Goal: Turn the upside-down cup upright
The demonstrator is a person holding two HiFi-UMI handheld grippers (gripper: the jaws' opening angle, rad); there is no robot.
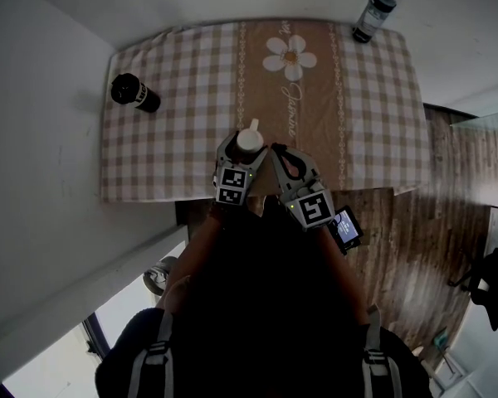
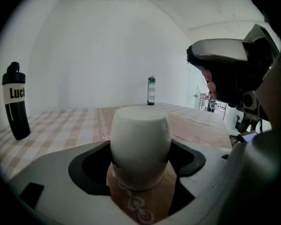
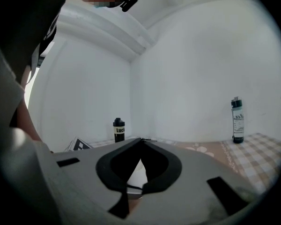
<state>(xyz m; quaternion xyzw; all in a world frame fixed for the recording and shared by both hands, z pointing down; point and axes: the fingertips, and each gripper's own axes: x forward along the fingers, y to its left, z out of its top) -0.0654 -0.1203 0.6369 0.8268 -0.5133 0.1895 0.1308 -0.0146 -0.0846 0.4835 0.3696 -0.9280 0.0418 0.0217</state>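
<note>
A small white cup [image 1: 249,138] stands closed end up on the brown middle stripe of the checked tablecloth [image 1: 174,106], near the table's front edge. My left gripper [image 1: 247,146] reaches it from the front, and its tips touch both sides of the cup [image 2: 140,144]. The cup's rim rests on the cloth. My right gripper [image 1: 275,150] is just right of the cup, jaws shut with nothing between them. In the right gripper view, the shut tips [image 3: 140,138] meet, and a bit of the cup [image 3: 136,173] shows through the hollow behind them.
A black bottle [image 1: 135,93] stands at the table's left edge. A clear bottle with a dark cap [image 1: 373,15] stands at the far right corner. A white wall runs along the left, with wood floor to the right. A small screen device [image 1: 347,228] hangs beside my right hand.
</note>
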